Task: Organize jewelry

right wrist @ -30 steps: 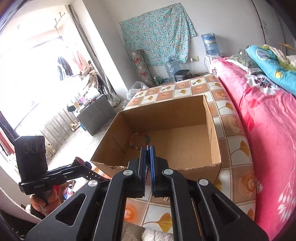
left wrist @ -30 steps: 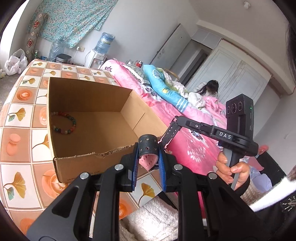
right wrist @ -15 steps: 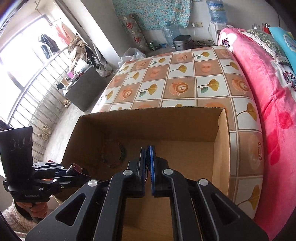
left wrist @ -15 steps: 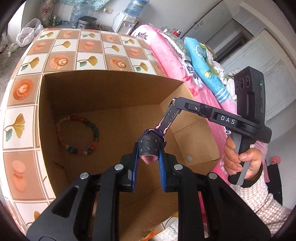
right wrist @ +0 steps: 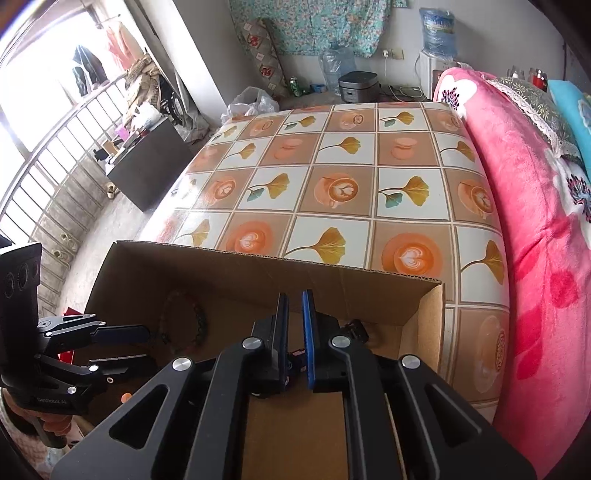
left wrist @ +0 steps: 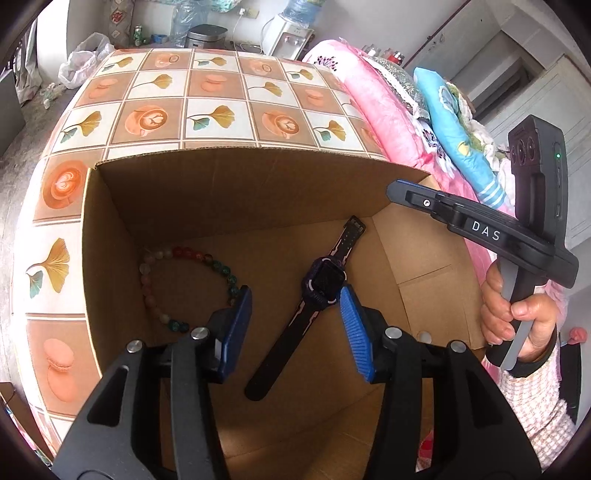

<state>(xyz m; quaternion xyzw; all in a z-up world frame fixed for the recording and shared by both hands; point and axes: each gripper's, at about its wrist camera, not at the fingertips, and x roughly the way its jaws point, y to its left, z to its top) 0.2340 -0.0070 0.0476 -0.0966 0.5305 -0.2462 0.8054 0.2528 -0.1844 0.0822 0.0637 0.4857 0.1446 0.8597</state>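
An open cardboard box (left wrist: 236, 149) stands on the tile-patterned table. On its floor lie a string of coloured beads (left wrist: 177, 253) at the left and a purple-and-black watch (left wrist: 325, 277), stretched out flat. My left gripper (left wrist: 293, 295) hangs over the watch with its jaws opening; the blue pads stand wide of the watch and do not touch it. My right gripper (left wrist: 397, 192) reaches in from the right above the box's far corner. In the right wrist view its jaws (right wrist: 294, 299) are opening, a narrow gap with nothing in it. The watch strap's end (right wrist: 354, 326) shows just past them.
A person's hand (left wrist: 517, 314) grips the right tool's handle. A pink blanket (right wrist: 535, 221) on a bed borders the table (right wrist: 332, 192) on the right. Beyond the table's far edge stand a water dispenser (left wrist: 284, 33) and a cooker (right wrist: 358, 85); railings are at the left.
Both grippers came forward over the box and dipped into it. The left jaws, shut on the folded watch before, have spread, and the watch now lies flat on the box floor. The right jaws parted slightly.
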